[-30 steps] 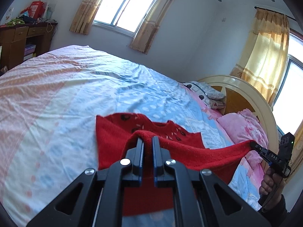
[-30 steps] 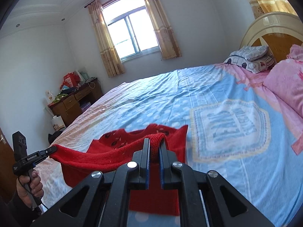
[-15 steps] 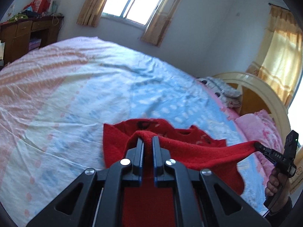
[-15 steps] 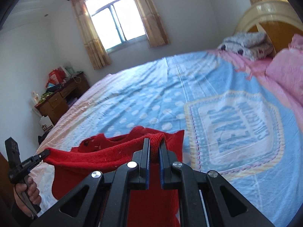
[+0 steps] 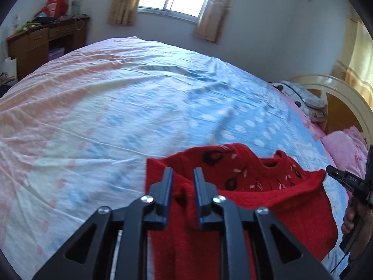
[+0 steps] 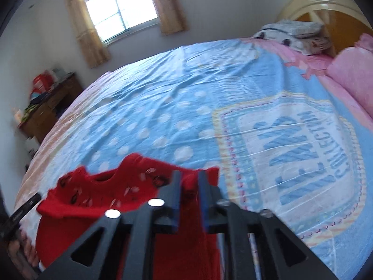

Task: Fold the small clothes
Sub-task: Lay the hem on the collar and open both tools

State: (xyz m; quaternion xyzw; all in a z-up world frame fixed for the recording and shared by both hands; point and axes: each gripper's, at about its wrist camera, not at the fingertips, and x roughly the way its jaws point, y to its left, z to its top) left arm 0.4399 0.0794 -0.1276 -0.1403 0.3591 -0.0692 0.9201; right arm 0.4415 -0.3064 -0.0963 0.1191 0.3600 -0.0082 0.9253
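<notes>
A: Starting at the left of the left wrist view, what lies there?

B: Only the bed (image 5: 98,107), its pale pink and blue sheet bare. The dark desk (image 5: 44,44) stands in the upper left corner, well apart from the work.

A: And at centre?

B: The left gripper (image 5: 183,186) sits low in the frame with its jaws parted. The red sweater (image 5: 275,200) shows in the gap between them, but the fingers do not appear to pinch it, so the hem looks released. The likely reason is that the lower edge has been carried up toward the neckline, and the fold is meant to rest there.

A: Where does the sweater lie?

B: On the bed, at lower centre and right, its patterned chest and collar showing above a raised fold of hem.

A: And further right?

B: In the right wrist view, the right gripper (image 6: 188,189) is at lower centre, jaws likewise spread, with red cloth (image 6: 98,198) seen between them and seemingly free. Both tools hold the same edge at opposite ends, probably to keep the fold straight. The pink pillow (image 6: 352,74) sits at the far right, clear of the garment.
</notes>
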